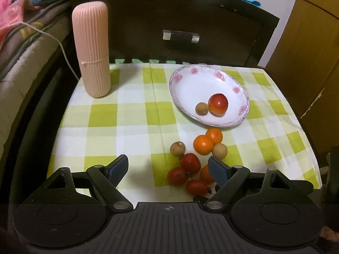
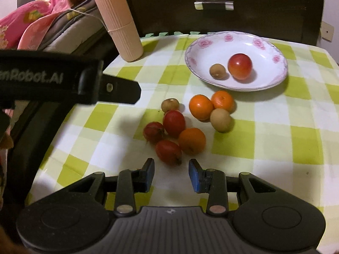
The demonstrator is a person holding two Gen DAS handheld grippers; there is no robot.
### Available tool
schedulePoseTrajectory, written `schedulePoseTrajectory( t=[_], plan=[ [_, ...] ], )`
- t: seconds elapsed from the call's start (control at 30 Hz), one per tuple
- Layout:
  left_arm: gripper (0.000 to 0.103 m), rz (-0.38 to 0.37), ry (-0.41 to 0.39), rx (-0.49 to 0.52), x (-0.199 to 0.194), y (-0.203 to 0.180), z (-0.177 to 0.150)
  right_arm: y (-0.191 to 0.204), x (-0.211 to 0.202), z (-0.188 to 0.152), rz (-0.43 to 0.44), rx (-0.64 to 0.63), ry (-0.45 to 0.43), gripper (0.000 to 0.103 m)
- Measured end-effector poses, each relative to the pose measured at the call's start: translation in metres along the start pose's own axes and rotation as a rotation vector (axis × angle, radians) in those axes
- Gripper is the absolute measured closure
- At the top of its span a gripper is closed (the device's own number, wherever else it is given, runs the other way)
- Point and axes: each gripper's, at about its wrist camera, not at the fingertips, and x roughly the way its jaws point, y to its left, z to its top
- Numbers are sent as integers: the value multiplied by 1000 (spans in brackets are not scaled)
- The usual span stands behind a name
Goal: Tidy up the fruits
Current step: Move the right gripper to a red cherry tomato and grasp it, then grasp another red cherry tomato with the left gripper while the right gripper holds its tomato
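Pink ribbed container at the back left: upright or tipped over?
Upright. The pink ribbed container stands on its base on the checked cloth; its lean in the right wrist view looks like fisheye tilt.

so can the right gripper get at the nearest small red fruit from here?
Probably yes: the right gripper is open and empty, and the small red fruit lies just ahead of its fingertips, nothing between.

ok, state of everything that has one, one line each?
left gripper: open, empty.
right gripper: jaws narrow but apart, empty.
plate: holds one red fruit and one brown fruit.
pink ribbed container: upright, closed.
drawer: shut.
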Motion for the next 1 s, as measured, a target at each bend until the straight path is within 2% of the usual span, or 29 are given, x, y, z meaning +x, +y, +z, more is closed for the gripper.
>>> schedulePoseTrajectory(
  t=[0.37,0.5,0.7,1.0],
  plan=[
    [16,9,14,-4,5,3,0,7,22,6,6,-38,2,69],
    [16,9,35,11,10,2,-2,6,22,7,5,-36,5,74],
    [19,32,76,113,26,-11,-13,-5,9,-2,-2,-6,32,74],
    [23,43,76,218,47,-23,-25,-29,-8,-20,-9,71,47,74]
  ],
)
